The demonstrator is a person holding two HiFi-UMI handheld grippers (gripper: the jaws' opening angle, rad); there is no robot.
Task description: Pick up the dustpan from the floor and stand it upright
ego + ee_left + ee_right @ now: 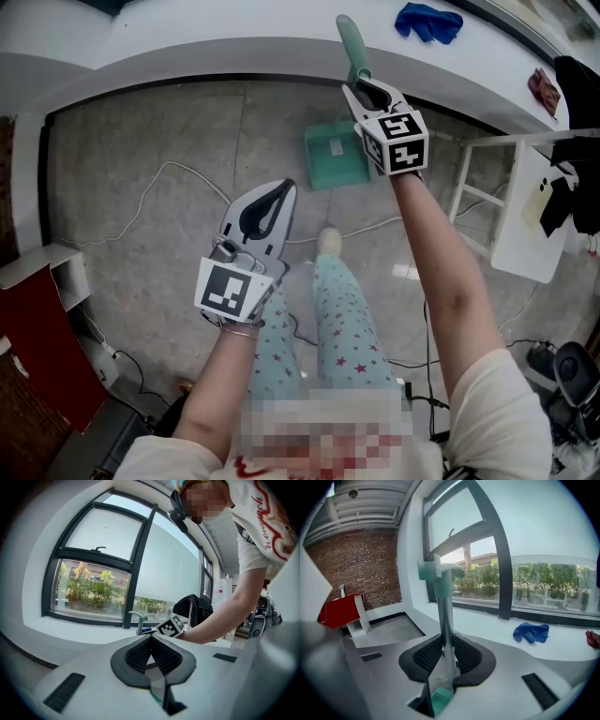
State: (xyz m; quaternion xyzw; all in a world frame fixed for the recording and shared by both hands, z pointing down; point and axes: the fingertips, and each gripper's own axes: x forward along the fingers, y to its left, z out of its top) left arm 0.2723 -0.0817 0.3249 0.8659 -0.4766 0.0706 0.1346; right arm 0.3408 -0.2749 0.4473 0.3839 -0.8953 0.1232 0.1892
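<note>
Right tongs [372, 95] clamped on the upright handle of the green plastic long-handled dustpan [336, 159]. Pan end down on grey floor [141, 141], beside white window ledge [234, 47]. Left tongs [266, 212] closed together, empty.

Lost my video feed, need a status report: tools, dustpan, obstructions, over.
Left tool shut, empty. Right tool clamped on dustpan handle, pan end down. White cable on floor, clear of pan.
</note>
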